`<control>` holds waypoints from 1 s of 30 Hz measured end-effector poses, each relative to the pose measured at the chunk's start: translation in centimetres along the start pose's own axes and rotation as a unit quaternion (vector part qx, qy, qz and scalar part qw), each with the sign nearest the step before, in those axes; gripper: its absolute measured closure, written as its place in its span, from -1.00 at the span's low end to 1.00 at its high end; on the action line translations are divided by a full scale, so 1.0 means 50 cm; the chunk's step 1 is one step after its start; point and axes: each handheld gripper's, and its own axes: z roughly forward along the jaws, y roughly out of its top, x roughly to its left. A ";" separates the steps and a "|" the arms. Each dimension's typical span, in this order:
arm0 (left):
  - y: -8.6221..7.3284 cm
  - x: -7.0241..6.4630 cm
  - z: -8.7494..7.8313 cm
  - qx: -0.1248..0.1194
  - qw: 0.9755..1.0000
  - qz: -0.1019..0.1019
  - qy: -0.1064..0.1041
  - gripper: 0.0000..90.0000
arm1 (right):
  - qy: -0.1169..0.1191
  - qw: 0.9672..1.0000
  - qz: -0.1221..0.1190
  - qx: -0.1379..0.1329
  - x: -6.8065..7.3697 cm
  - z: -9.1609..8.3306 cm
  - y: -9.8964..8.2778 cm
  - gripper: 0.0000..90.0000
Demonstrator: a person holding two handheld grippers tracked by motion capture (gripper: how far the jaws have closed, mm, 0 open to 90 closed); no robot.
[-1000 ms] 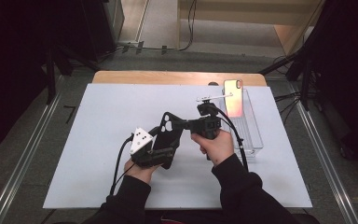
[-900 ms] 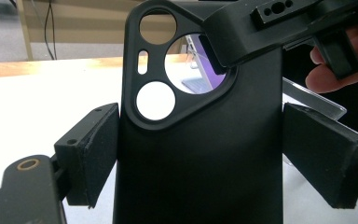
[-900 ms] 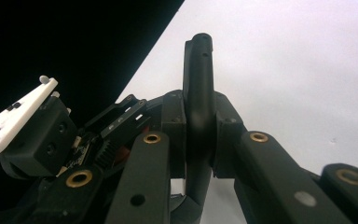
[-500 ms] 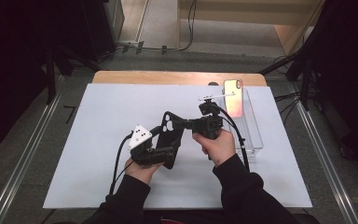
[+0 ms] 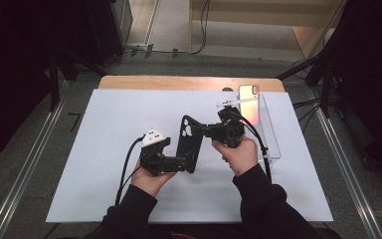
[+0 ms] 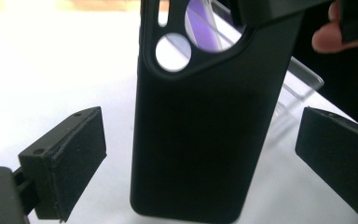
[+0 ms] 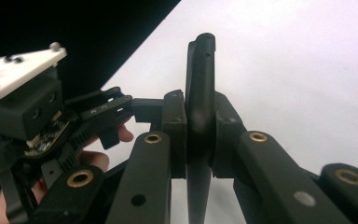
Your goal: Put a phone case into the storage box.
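Observation:
A black phone case [image 5: 189, 141] with a camera cut-out is held on edge above the white mat. My right gripper [image 5: 206, 130] comes from the right and is shut on the case's upper part; in the right gripper view the pads [image 7: 175, 135] press both faces of the case [image 7: 200, 79]. My left gripper [image 5: 183, 163] is at the case's lower end. Its jaws have just been opening: in the left gripper view the pads [image 6: 72, 158] stand wide on either side of the case [image 6: 205, 121] without touching it.
A phone [image 5: 248, 102] with an orange-pink screen leans in a clear acrylic holder [image 5: 271, 139] at the mat's right edge. The white mat [image 5: 104, 114] covers a wooden table [image 5: 179, 82]. Cables trail from both grippers toward the person's sleeves.
The left gripper's jaws have spread away from the lower end of the case. Both hands and the case stay almost where they were.

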 end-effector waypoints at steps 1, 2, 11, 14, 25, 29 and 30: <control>0.002 0.000 0.001 0.009 1.000 0.001 -0.005 -0.97 | -0.003 1.000 -0.006 0.002 0.002 -0.002 -0.001 0.71; 0.004 0.001 0.001 0.019 1.000 0.006 -0.007 -0.97 | -0.006 1.000 -0.015 0.002 0.003 -0.003 -0.003 0.71; 0.021 0.007 -0.015 0.075 0.997 0.013 -0.017 -0.72 | -0.005 0.998 -0.068 0.009 -0.004 -0.022 -0.014 0.71; 0.027 0.004 -0.021 0.096 0.995 0.027 -0.016 -0.71 | -0.002 0.997 -0.078 0.010 -0.007 -0.030 -0.020 0.71; 0.044 0.008 -0.042 0.127 0.988 0.066 -0.060 -0.42 | 0.036 0.992 -0.115 0.030 -0.015 -0.059 -0.029 0.71; 0.051 0.015 -0.044 0.131 0.986 0.070 -0.075 -0.26 | 0.049 0.990 -0.125 0.042 -0.016 -0.069 -0.030 0.71; 0.054 0.015 -0.046 0.133 0.985 0.075 -0.078 -0.26 | 0.053 0.989 -0.130 0.046 -0.015 -0.071 -0.030 0.71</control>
